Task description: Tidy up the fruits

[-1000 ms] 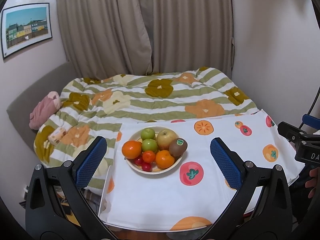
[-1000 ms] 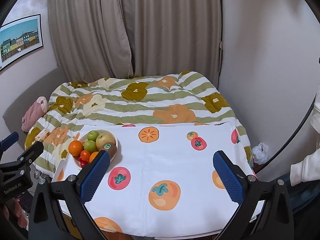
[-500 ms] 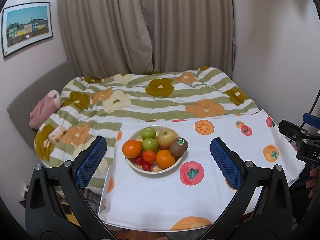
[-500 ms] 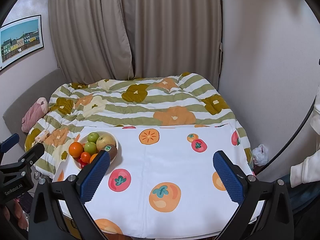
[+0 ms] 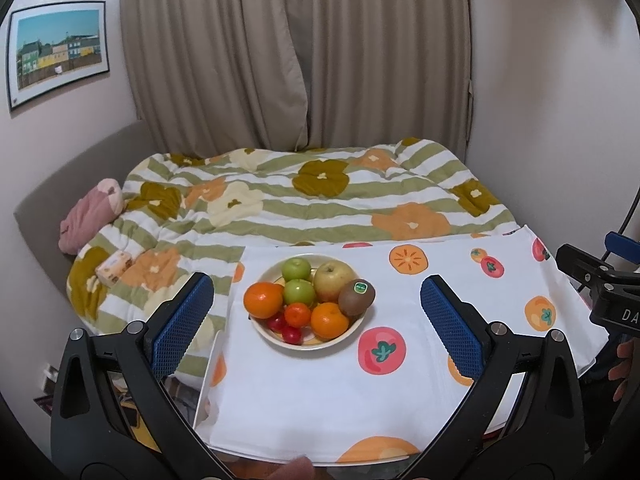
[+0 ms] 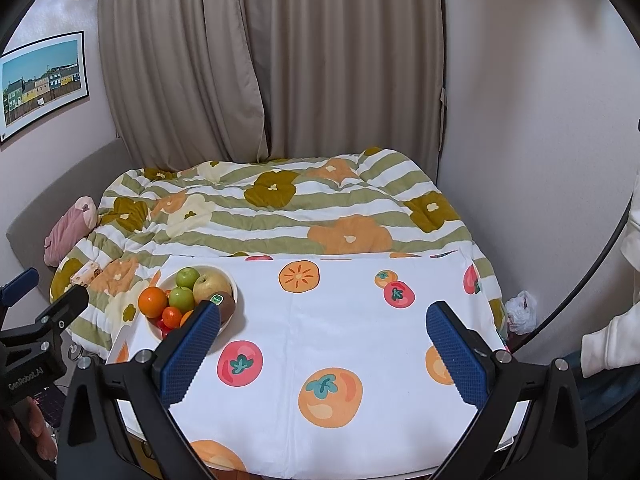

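Both tongs point(image 5: 316, 320) point(image 6: 324, 344) wide, fruit bowl point(image 5: 352, 330) untouched.

Beige curtains point(image 5: 296, 60); framed picture point(image 5: 58, 52) on pale wall; floral-quilted bed point(image 5: 320, 200)

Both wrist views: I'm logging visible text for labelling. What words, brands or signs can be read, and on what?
"GenRobot.AI": on the black body of the left claw, seen at the left edge of the right wrist view.
"DA": cut off by the frame edge, on the right claw body in the left wrist view.
Green sticker on the kiwi: too small to read.
Framed picture: no legible text.
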The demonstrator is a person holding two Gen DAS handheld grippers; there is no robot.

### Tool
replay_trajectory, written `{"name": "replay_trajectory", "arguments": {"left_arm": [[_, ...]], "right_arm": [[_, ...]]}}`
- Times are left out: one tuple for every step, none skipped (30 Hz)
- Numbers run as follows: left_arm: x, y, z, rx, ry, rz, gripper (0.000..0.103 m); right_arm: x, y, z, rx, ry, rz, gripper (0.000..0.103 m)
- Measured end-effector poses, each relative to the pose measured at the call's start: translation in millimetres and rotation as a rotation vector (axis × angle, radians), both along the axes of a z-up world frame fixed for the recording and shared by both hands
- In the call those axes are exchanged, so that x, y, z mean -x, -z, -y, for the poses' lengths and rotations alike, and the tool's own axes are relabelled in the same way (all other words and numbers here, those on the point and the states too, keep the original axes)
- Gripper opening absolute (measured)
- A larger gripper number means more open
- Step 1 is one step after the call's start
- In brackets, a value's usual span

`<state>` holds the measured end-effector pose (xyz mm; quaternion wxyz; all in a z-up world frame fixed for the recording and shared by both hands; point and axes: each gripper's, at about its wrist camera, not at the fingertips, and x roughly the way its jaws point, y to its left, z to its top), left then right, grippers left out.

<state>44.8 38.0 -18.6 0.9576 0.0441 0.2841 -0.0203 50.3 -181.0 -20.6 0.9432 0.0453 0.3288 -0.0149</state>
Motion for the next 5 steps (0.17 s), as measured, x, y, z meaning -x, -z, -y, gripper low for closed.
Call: {"name": "replay_trajectory", "arguments": {"left_arm": [[-0.1,0.2,0.6,-0.003,-0.002,0.001,0.103],[-0.2,0.2,0.3,-0.003,-0.003,0.003,0.103],[-0.4,0.1,0.2,-0.002,-0.004,0.003,0.103],[-0.9,0.1,0.1,0.0,-0.002,0.003,0.103],[-1.5,-0.2,0.0,0.004,-0.001,0.003,0.103]], "right_arm": [[1.1,0.4,-0.4,0.0,0.0,0.0,0.103],[-1.1,-0.1,0.3,0.0,-0.001,0.0,0.103],[-0.2,-0.2,-0.7,0.001,-0.001,0.0,0.103],[-1.8,-0.5,-0.3,0.001,-0.001,0.0,0.103],[-2.1,-0.7,-0.1,0.0,-0.001,0.001,0.103]]}}
